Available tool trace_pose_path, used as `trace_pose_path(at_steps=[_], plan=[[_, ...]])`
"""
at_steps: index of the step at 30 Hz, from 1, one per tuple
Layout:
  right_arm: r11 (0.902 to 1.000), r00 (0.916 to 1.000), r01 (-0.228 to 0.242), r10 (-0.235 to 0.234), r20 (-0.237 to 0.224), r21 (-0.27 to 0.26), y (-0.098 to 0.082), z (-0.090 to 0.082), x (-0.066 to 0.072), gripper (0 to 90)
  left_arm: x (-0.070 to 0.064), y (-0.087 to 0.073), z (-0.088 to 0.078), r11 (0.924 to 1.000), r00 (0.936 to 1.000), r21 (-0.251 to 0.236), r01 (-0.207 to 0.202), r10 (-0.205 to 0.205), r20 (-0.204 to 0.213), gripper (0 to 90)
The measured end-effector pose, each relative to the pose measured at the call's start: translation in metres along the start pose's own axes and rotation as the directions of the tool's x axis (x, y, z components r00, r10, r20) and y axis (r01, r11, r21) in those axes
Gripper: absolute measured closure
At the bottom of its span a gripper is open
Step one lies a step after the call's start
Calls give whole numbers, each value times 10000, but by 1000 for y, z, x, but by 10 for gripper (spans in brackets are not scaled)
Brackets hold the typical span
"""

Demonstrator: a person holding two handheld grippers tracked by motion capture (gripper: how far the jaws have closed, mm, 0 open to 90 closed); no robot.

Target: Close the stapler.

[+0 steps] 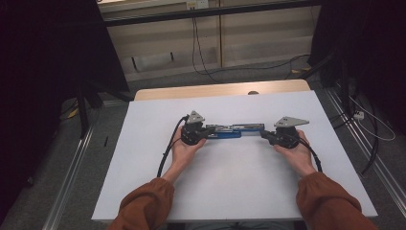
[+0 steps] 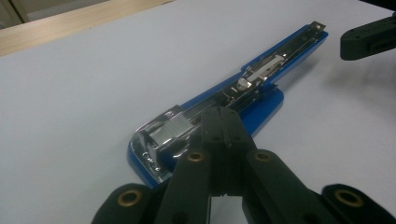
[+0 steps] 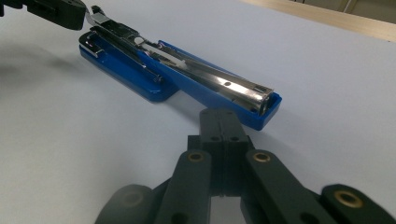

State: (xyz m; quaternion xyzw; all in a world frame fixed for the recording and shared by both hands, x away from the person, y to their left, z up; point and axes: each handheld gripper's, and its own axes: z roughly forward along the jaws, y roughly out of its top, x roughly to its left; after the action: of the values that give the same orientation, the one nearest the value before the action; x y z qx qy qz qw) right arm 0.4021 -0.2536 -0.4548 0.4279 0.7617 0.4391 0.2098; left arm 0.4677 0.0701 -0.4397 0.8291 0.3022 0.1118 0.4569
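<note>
Stapler [image 1: 234, 130] lies flat and opened out on the white counter [image 1: 230, 187], its long axis running side to side between your two hands. Your left gripper [image 2: 219, 122] is clenched at the shiny end by the hinge, seemingly nipping the metal there. Your right gripper [image 3: 219, 122] sits shut and empty just short of the far blue tip, so that end is the right hand's to take.

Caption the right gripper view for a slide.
Right gripper, jaws shut, just short of an opened blue stapler on the white table.
</note>
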Motion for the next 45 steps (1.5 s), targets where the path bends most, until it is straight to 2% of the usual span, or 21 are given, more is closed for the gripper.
trace_pose_path(at_steps=[1,2,5,11,13,14,16,17,21,27,29,33,36,38,41,43,45], plan=[[10000,10000,0,0,7,37,0,0,0,900,0,0,0,9999,9999,66,-120,120,-59,900],[9999,10000,20,-21,25,113,0,0,0,900,-1,-1,2,10000,10000,11,-7,7,-70,900],[9994,9999,45,-50,143,335,-1,2,0,900,0,-2,3,9998,9997,157,-158,160,-157,900],[9984,9996,138,-152,249,553,0,3,-1,900,5,-8,7,9989,9994,463,-67,82,-322,900],[9984,9997,178,-188,185,534,0,3,-1,900,5,-9,8,9990,9997,435,39,-28,-239,900],[9983,9997,183,-193,177,544,0,3,-2,900,5,-9,8,9988,9995,474,-78,92,-286,900],[9979,9997,195,-206,157,624,0,4,-2,900,5,-9,8,9990,9995,444,-72,85,-290,900],[9978,9998,104,-113,141,654,0,4,-2,900,6,-9,7,9987,9992,472,-191,208,-354,900],[9957,9998,-162,151,123,909,-2,6,-2,900,5,-10,8,9992,9995,385,-118,129,-285,900],[9950,9998,-88,71,178,991,-2,8,-1,900,7,-10,7,9989,9990,423,-213,229,-382,900],[9941,9998,-108,87,196,1081,-2,9,-1,900,6,-11,7,9994,9994,342,16,-4,-347,900],[9927,9998,-121,102,166,1200,-1,12,-1,900,2,-10,9,9988,9976,364,-320,341,-600,900],[9914,9998,7,-36,218,1309,0,14,-1,900,5,-11,8,9992,9988,329,-238,252,-423,900],[9895,9990,87,-149,418,1440,0,15,-1,900,5,-10,8,9989,9981,323,-325,341,-505,900],[9879,9987,95,-172,486,1546,2,18,-1,900,5,-11,8,9989,9981,323,-328,344,-515,900],[9875,9987,64,-141,480,1576,4,21,-1,900,5,-11,8,9995,9990,269,-138,149,-415,900],[9866,9987,-10,-72,496,1633,6,24,-2,900,5,-12,8,9996,9990,242,-109,119,-429,900]])
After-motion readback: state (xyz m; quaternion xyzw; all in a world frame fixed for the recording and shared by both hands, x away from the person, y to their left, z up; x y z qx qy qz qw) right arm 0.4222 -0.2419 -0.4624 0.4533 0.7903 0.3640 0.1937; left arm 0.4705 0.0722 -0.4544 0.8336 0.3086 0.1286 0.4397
